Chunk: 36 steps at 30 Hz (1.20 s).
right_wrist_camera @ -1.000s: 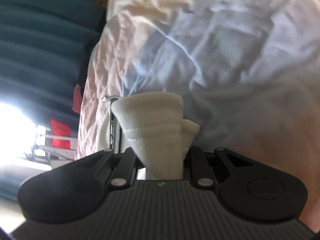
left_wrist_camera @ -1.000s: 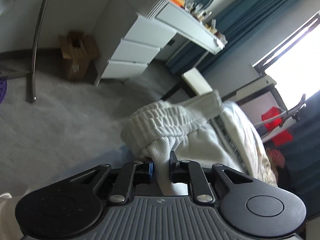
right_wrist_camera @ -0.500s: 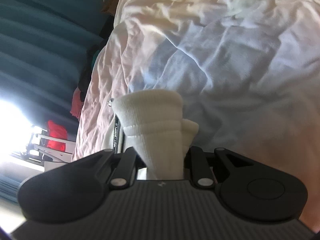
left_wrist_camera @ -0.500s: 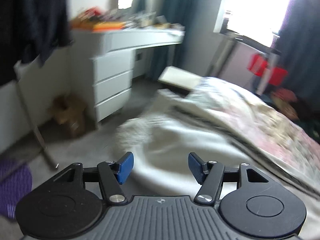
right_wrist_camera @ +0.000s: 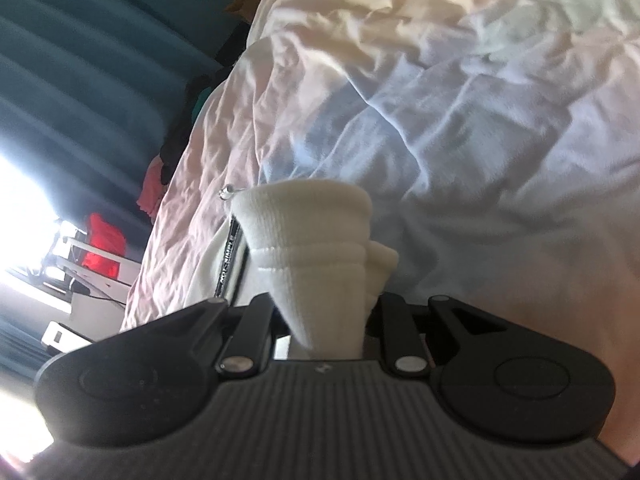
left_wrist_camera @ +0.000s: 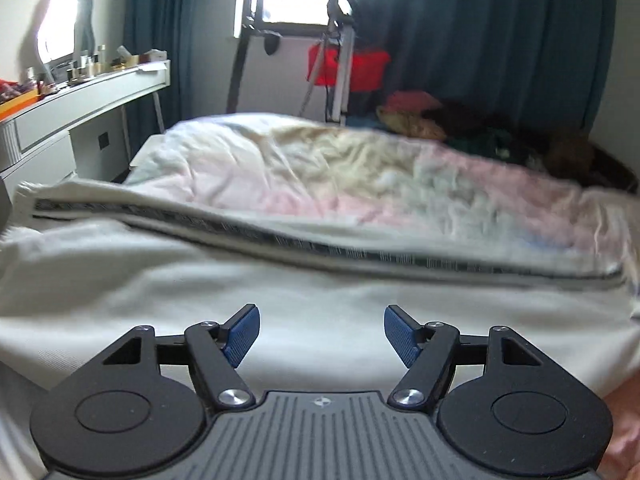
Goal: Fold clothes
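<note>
A white garment (left_wrist_camera: 280, 280) with a black-and-white printed stripe (left_wrist_camera: 280, 236) lies spread across the near part of the bed. My left gripper (left_wrist_camera: 320, 334) hovers over it, its jaws still opening, blue pads (left_wrist_camera: 242, 332) apart and nothing between them. In the right wrist view my right gripper (right_wrist_camera: 326, 312) is shut on a ribbed white cuff (right_wrist_camera: 312, 236) of the same garment, bunched up and sticking out beyond the fingers. The stripe (right_wrist_camera: 228, 256) and a metal cord tip (right_wrist_camera: 226, 191) show beside the cuff.
A crumpled pale duvet (left_wrist_camera: 360, 176) covers the bed behind the garment. A white desk (left_wrist_camera: 80, 96) with drawers and small items stands at the left. Dark curtains (left_wrist_camera: 480, 32), a red bag on a stand (left_wrist_camera: 352, 68) and a heap of clothes (left_wrist_camera: 460, 120) lie beyond the bed.
My left gripper has let go of the white cuff, opened wide and swung round from the floor side to face across the bed. The right gripper keeps its hold and has barely moved.
</note>
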{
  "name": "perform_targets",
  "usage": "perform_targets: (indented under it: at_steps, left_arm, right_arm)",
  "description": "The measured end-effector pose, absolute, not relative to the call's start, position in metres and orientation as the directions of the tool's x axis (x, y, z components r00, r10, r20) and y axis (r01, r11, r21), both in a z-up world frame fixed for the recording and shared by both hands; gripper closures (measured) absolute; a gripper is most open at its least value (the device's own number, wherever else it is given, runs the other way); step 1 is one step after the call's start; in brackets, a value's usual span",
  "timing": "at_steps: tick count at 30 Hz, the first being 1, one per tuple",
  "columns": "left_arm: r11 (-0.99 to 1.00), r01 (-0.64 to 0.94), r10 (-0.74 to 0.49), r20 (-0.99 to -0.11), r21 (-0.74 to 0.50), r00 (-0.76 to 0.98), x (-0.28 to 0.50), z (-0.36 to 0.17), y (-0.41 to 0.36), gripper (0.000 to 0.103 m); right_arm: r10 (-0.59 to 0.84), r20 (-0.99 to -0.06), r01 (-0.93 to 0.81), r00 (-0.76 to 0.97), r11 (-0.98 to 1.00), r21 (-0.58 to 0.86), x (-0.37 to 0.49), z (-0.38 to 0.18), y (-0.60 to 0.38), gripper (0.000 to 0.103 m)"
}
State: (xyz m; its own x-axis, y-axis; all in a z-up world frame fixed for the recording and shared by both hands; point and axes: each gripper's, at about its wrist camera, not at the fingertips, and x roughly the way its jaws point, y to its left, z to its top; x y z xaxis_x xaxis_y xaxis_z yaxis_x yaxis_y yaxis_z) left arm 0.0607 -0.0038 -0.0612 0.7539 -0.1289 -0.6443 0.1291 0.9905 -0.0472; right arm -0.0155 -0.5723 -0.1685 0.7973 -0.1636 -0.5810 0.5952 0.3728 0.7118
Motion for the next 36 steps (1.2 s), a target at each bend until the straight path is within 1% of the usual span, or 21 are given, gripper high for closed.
perform_targets:
  at_steps: [2, 5, 7, 13, 14, 17, 20, 23, 27, 32, 34, 36]
  left_arm:
    - [0.987, 0.154, -0.141, -0.677, -0.042, 0.722, 0.059, -0.083, -0.012, 0.034]
    - [0.984, 0.176, -0.149, -0.699, -0.034, 0.700, 0.057, -0.100, -0.019, 0.035]
    - [0.984, 0.177, -0.130, -0.696, -0.005, 0.706, 0.055, -0.104, -0.024, 0.035]
    - [0.984, 0.176, -0.123, -0.721, -0.001, 0.682, 0.056, -0.110, -0.022, 0.035]
    - [0.984, 0.178, -0.122, -0.722, 0.001, 0.681, 0.057, -0.107, -0.021, 0.035]
    - [0.987, 0.163, -0.123, -0.721, -0.015, 0.682, 0.055, -0.099, -0.015, 0.035]
    - [0.989, 0.141, -0.126, -0.714, -0.039, 0.688, 0.054, -0.092, -0.006, 0.034]
    - [0.991, 0.107, -0.130, -0.710, -0.078, 0.692, 0.055, -0.086, 0.004, 0.033]
    - [0.992, 0.062, -0.121, -0.699, -0.109, 0.705, 0.056, -0.076, 0.020, 0.032]
    - [0.987, 0.023, -0.123, -0.664, -0.158, 0.737, 0.055, -0.059, 0.040, 0.031]
    - [0.982, 0.007, -0.131, -0.649, -0.190, 0.749, 0.054, -0.053, 0.049, 0.031]
    - [0.976, -0.007, -0.136, -0.636, -0.217, 0.760, 0.053, -0.048, 0.058, 0.031]
  right_arm:
    - [-0.179, -0.578, 0.593, 0.796, 0.419, 0.687, -0.014, -0.163, -0.568, 0.085]
    - [-0.200, -0.572, 0.590, 0.795, 0.472, 0.655, -0.013, -0.154, -0.562, 0.085]
    - [-0.208, -0.573, 0.594, 0.792, 0.478, 0.647, -0.013, -0.151, -0.561, 0.085]
    - [-0.263, -0.562, 0.603, 0.784, 0.536, 0.590, -0.009, -0.132, -0.546, 0.085]
    - [-0.281, -0.561, 0.606, 0.779, 0.566, 0.558, -0.006, -0.126, -0.541, 0.085]
    - [-0.371, -0.531, 0.603, 0.762, 0.705, 0.373, 0.003, -0.102, -0.509, 0.085]
    - [-0.447, -0.435, 0.563, 0.782, 0.805, 0.185, 0.008, -0.077, -0.470, 0.085]
    - [-0.474, -0.318, 0.515, 0.821, 0.855, 0.055, 0.008, -0.057, -0.433, 0.085]
    - [-0.431, -0.181, 0.431, 0.884, 0.901, -0.044, 0.005, -0.037, -0.379, 0.085]
    - [-0.271, -0.067, 0.255, 0.960, 0.950, -0.180, 0.001, -0.031, -0.296, 0.085]
    - [-0.187, -0.056, 0.168, 0.981, 0.956, -0.240, -0.001, -0.039, -0.260, 0.085]
    - [-0.085, -0.090, 0.052, 0.992, 0.948, -0.315, -0.002, -0.058, -0.220, 0.085]
